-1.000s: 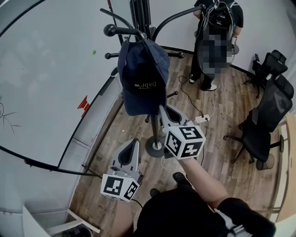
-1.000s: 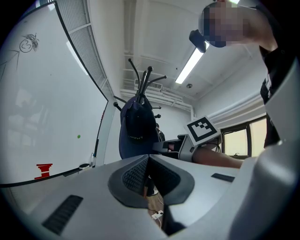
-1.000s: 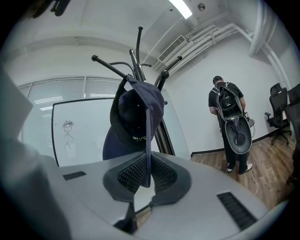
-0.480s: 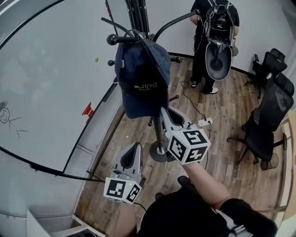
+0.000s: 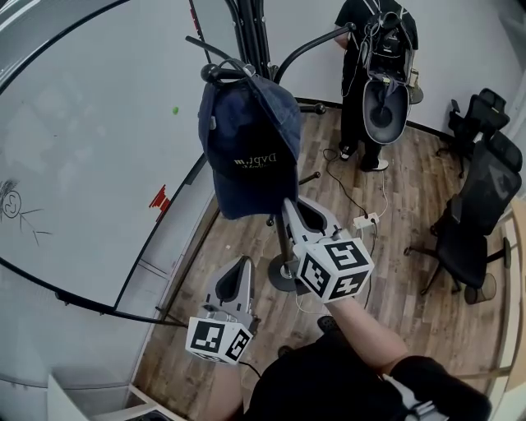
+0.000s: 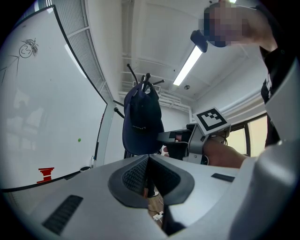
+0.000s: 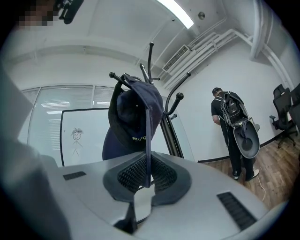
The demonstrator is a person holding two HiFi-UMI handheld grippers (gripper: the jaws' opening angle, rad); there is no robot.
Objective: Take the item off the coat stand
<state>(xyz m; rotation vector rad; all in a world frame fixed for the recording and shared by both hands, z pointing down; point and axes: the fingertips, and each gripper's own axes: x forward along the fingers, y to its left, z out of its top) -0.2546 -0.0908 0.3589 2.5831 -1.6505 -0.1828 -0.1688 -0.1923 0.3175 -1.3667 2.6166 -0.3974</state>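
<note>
The dark navy fabric cap (image 5: pixel 251 148) hangs from an upper hook of the tall black metal coat stand (image 5: pixel 249 25), with its brim pointing down along the pole. My right gripper (image 5: pixel 290 207) is just below the cap, in front of the stand. Its fingers (image 7: pixel 132 176) are pressed on the thin edge of the brim, I think at its lowest part. My left gripper (image 5: pixel 239 263) hangs lower, near the stand's round base, its jaws closed together on nothing.
</note>
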